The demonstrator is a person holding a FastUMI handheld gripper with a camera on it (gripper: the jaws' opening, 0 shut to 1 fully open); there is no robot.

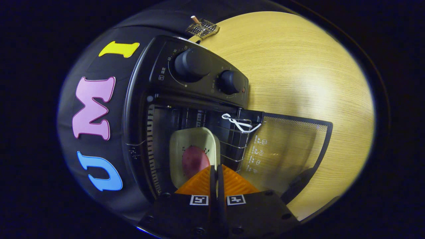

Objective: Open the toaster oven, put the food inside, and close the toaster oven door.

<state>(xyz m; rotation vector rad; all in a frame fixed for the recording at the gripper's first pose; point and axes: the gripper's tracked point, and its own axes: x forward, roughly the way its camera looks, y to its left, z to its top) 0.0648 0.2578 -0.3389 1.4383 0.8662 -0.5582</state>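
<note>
Closed on the rim of a cream square plate (194,146) carrying a round reddish food slice (195,161), the claw (217,172) reaches into the black toaster oven (186,83). Its glass door (285,149) hangs open; releasing early could tip the plate off the wire rack (234,146).

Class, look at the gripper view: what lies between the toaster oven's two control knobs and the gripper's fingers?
In the gripper view, the open oven cavity with its wire rack lies there, holding the cream plate of food just ahead of the gripper, whose fingers grip the plate's rim.

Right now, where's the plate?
Gripper view: the plate sits inside the open oven, on its rack, just ahead of the gripper, whose fingers pinch its rim.
</note>
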